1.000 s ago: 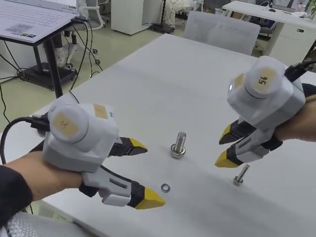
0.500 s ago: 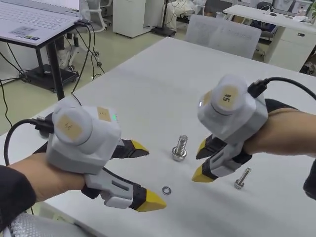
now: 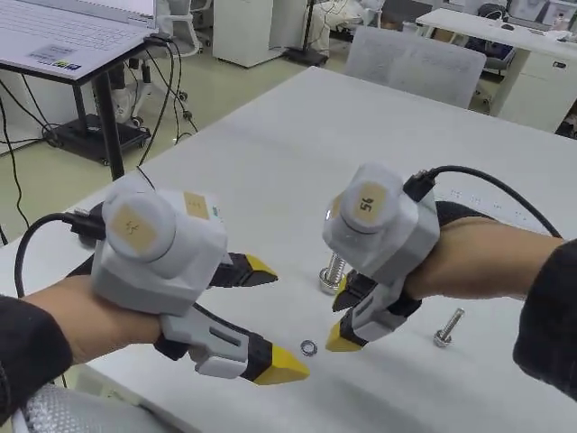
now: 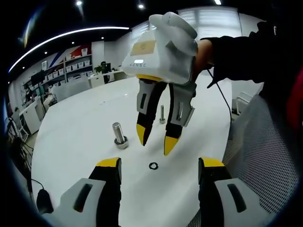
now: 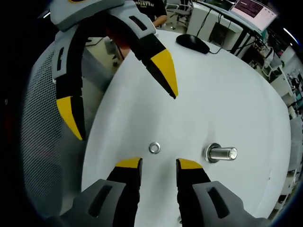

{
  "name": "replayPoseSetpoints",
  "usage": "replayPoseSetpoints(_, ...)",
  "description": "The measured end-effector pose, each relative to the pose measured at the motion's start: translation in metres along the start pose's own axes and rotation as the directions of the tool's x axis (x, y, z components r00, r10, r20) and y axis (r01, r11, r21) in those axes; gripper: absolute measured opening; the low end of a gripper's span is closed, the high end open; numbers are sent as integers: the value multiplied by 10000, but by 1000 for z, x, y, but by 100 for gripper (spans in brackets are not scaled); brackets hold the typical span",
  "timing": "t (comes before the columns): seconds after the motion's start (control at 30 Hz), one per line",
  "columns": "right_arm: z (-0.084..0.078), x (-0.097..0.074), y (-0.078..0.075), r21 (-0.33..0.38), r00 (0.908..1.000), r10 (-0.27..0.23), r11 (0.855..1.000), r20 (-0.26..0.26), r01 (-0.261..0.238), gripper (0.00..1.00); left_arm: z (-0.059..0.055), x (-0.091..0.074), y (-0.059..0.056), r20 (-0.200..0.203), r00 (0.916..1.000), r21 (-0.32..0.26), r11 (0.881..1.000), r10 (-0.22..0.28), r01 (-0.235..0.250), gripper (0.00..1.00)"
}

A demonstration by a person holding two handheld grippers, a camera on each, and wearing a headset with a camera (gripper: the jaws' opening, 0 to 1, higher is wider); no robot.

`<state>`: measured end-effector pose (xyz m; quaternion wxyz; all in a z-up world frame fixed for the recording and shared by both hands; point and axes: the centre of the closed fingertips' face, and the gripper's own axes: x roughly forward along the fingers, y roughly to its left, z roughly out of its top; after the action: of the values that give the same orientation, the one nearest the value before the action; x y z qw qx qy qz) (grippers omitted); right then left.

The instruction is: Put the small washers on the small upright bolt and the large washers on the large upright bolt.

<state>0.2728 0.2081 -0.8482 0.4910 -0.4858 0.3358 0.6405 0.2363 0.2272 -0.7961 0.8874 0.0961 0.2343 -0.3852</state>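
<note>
**White tabletop, one loose washer lying between two sets of tongs**

Office furniture rings the white tabletop (image 3: pixel 270 153). An open laptop (image 3: pixel 63 32) sits on a stand far out beyond the left tongs' side, and a grey chair (image 3: pixel 410 59) stands at the far edge.

The left tongs (image 3: pixel 281 318) hover low over the near edge. Their jaws are spread wide and nothing is between them. In the left gripper view the same tongs (image 4: pixel 160 163) frame the small washer (image 4: pixel 153 166), which lies flat just ahead of the gap.

In the head view the small washer (image 3: pixel 308 347) sits just past the left tongs' lower tip and just under the right tongs' lower tip. It touches neither.

The right tongs (image 3: pixel 340 314) point down and toward the left tongs. Their jaws are parted by a narrow gap and hold nothing. In the right gripper view these tongs (image 5: pixel 159 163) have the small washer (image 5: pixel 154 148) just ahead of their tips, with the left tongs (image 5: pixel 125 113) facing them from beyond.

The large bolt (image 3: pixel 332 271) stands upright right behind the right tongs, partly hidden by them. In the left gripper view the large bolt (image 4: pixel 118 135) stands clear, with a wider ring at its foot.

The small bolt (image 3: pixel 446 327) stands on the tabletop on the far side of the right tongs, well apart from the washer.
</note>
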Motion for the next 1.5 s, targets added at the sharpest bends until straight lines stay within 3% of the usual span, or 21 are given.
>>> replayPoseSetpoints(0.3, 2, 20, 8, -226, 9991, 315, 9992, -275, -321, 27, -2, -1, -1, -61, 10000, 1, 10000, -2, 2, 65)
replayPoseSetpoints(0.8, 1, 34, 9, -482, 9978, 411, 9979, -527, -437, 22, -2, -1, 0, -90, 10000, -13, 10000, -18, 18, 65)
replayPoseSetpoints(1.5, 2, 33, 8, -390, 9988, 354, 9986, -340, -367, 14, -2, 0, -1, -115, 9999, 2, 10000, -44, 44, 65)
